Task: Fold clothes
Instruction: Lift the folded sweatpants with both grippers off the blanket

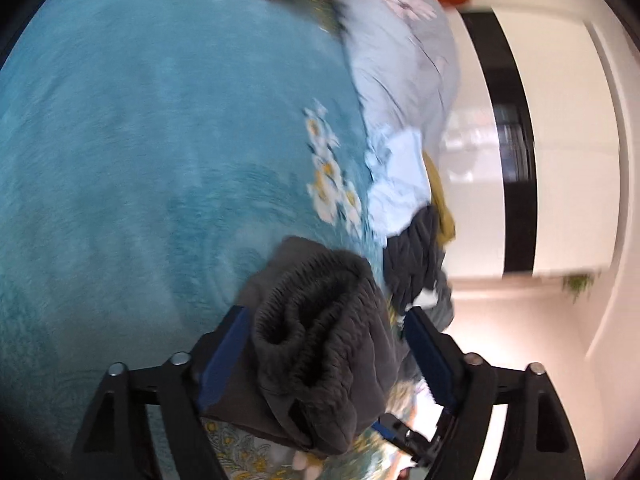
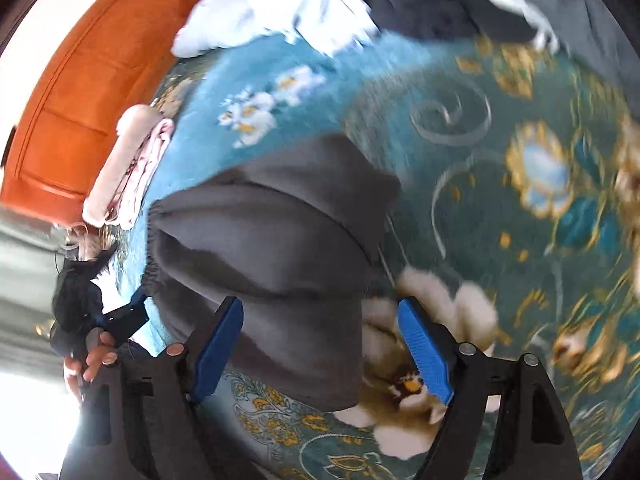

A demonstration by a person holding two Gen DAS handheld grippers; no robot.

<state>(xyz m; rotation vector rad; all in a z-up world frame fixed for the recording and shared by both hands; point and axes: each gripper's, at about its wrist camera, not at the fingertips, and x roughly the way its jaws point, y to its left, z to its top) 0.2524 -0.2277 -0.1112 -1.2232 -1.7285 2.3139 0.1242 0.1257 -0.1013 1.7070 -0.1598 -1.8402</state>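
Note:
A dark grey garment (image 1: 320,344) with a ribbed elastic waistband lies folded on a teal floral bedspread (image 1: 140,140). My left gripper (image 1: 326,320) is open with its blue pads on either side of the waistband end. In the right wrist view the same grey garment (image 2: 272,240) lies in folded layers. My right gripper (image 2: 320,320) is open around its near edge, the left pad over the cloth and the right pad over the bedspread (image 2: 520,240). The other gripper and a hand (image 2: 96,356) show at the left of the right wrist view.
A pile of unfolded clothes, light blue (image 1: 400,92) and dark (image 1: 416,256), lies at the bed's far side; it shows in the right wrist view (image 2: 304,4) too. A folded pink stack (image 2: 128,168) sits by an orange headboard (image 2: 72,92). A white wall and dark doorway (image 1: 516,140) are beyond.

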